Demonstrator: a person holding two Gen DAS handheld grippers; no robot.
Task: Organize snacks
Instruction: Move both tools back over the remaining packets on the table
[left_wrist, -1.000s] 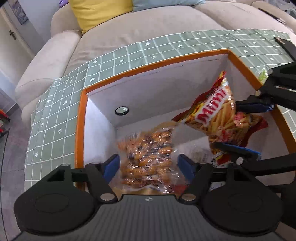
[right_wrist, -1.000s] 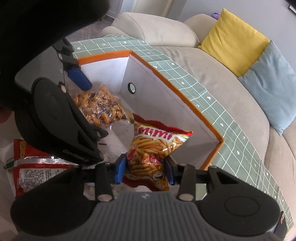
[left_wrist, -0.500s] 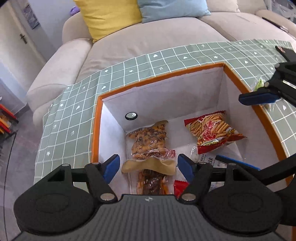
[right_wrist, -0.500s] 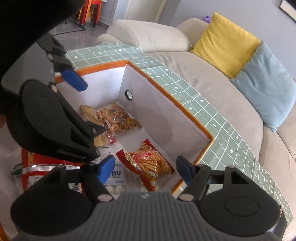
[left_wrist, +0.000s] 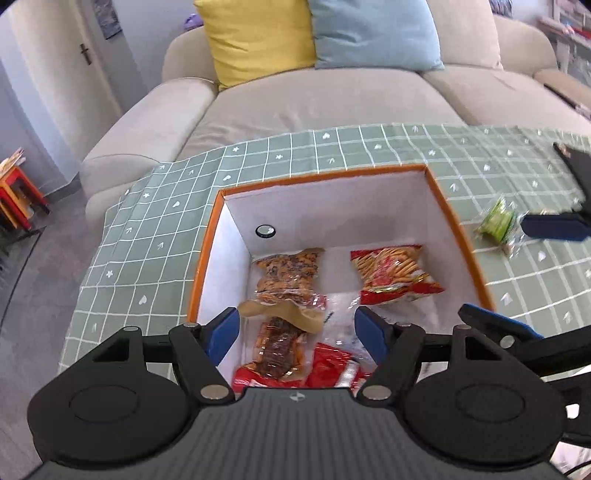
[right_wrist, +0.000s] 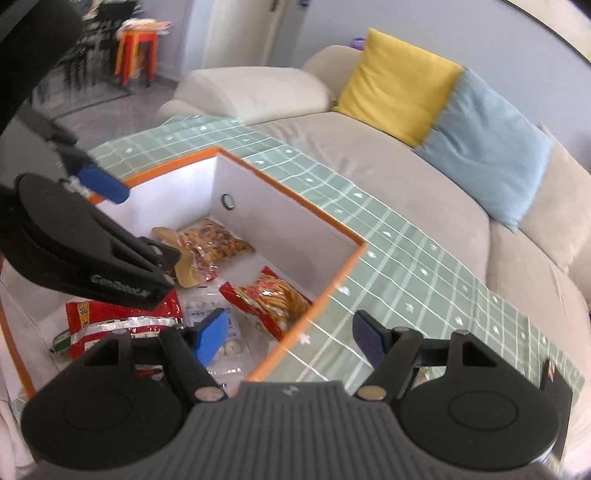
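Snacks (left_wrist: 395, 273) inside orange-rimmed box (left_wrist: 325, 173)

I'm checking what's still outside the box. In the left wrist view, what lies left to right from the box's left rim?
Box's left rim → clear bag of orange snacks → red snack bag → box's right rim → green packet on the tablecloth.

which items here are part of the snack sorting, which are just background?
Job:
orange-rimmed box
red stick-snack bag
clear nut-mix bag
green snack pack
left tool, open
right tool, open

Background:
checked tablecloth
sofa
yellow cushion
blue cushion
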